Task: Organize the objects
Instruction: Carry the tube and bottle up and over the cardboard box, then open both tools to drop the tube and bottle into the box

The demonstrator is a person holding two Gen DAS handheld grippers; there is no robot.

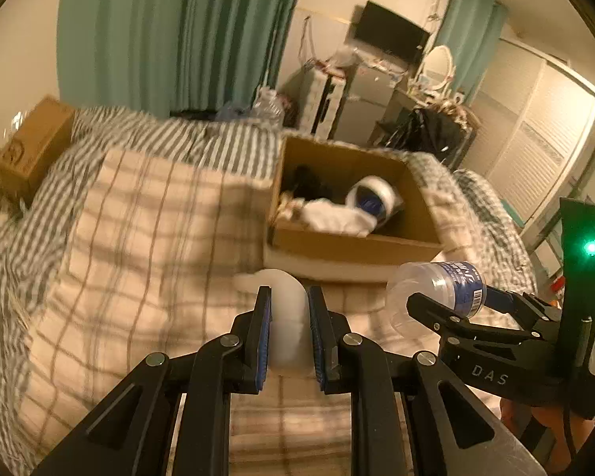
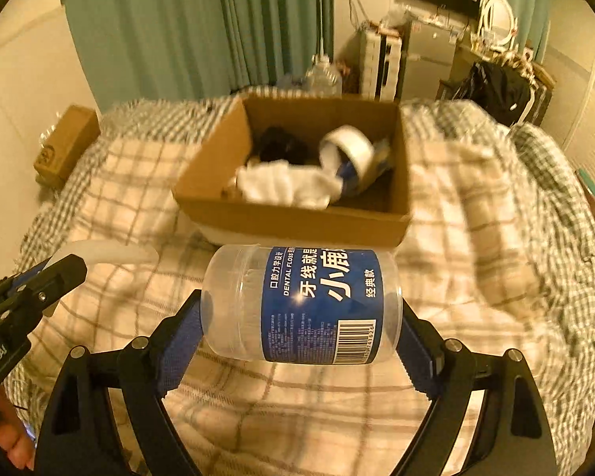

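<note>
Above a bed spread with a checked blanket, both grippers are held over the bedding in front of an open cardboard box. The box's contents are blurred: a white cloth, a roll of clear tape and something black behind them that cannot be identified. The left gripper is closed narrowly on a white translucent object; its lower part is hidden between the blue pads, and what it is cannot be told. A second, smaller cardboard box sits at the bed's far left edge, before green curtains; a dark screen and cluttered furniture stand by the far wall.

The right gripper is spread wide and clamps a clear plastic jar lying sideways between its pads, one pad at each end. The jar carries a blue label reading "DENTAL FLOSS" with Chinese characters and a barcode. It hangs in the air just short of the open box's near wall.
</note>
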